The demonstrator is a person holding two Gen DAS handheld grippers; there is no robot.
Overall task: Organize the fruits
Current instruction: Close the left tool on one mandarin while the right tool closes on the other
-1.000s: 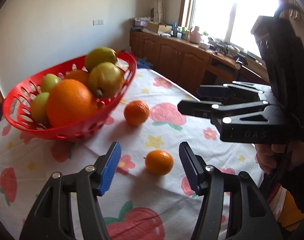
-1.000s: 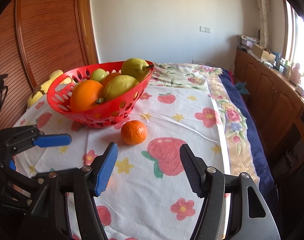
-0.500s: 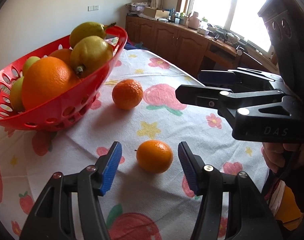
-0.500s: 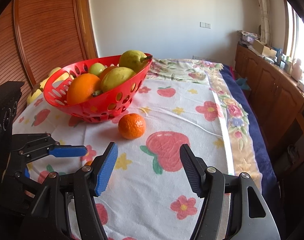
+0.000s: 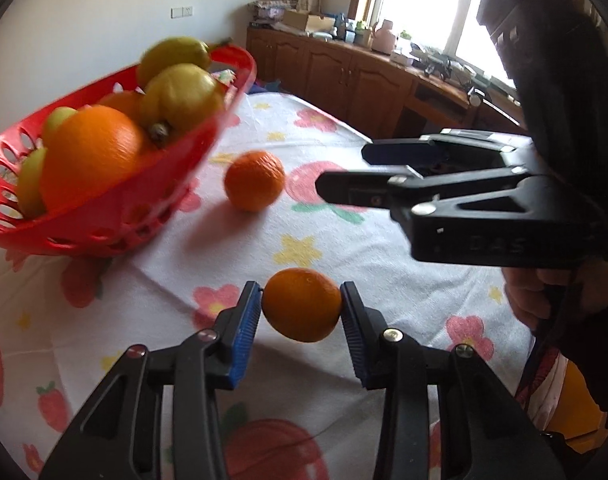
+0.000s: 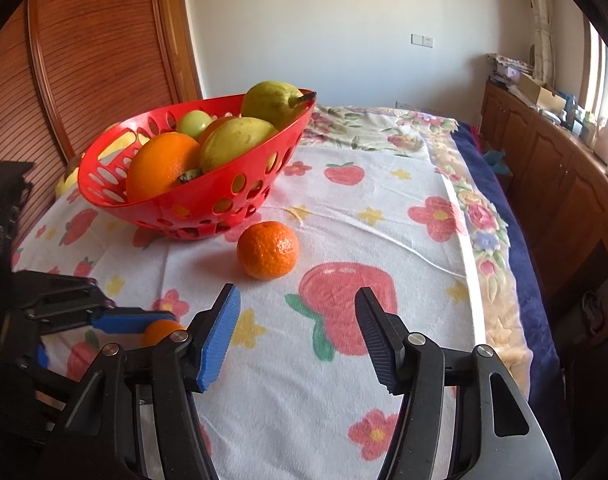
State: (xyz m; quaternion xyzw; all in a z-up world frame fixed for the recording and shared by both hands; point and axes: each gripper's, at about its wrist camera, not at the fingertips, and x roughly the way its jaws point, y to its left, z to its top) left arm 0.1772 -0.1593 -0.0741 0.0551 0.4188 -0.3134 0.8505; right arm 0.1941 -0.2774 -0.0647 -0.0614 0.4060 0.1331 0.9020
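My left gripper (image 5: 300,312) is shut on a small tangerine (image 5: 301,305), both blue pads against its sides, just above the cloth. The same tangerine (image 6: 161,330) peeks out between the left gripper's fingers in the right wrist view. A second tangerine (image 5: 254,180) (image 6: 268,249) lies on the cloth beside the red basket (image 5: 103,220) (image 6: 207,200), which holds an orange, pears and green fruit. My right gripper (image 6: 297,336) is open and empty, just short of the second tangerine; it also shows in the left wrist view (image 5: 424,184).
The table carries a white fruit-print cloth (image 6: 384,240) with a blue border at its right edge (image 6: 516,280). Wooden cabinets (image 5: 344,80) stand beyond. A ribbed wooden panel (image 6: 83,60) stands to the left, with yellow fruit (image 6: 65,184) behind the basket.
My left gripper moved forward around the near tangerine and closed on it. My right gripper drew a little closer to the second tangerine and stayed open.
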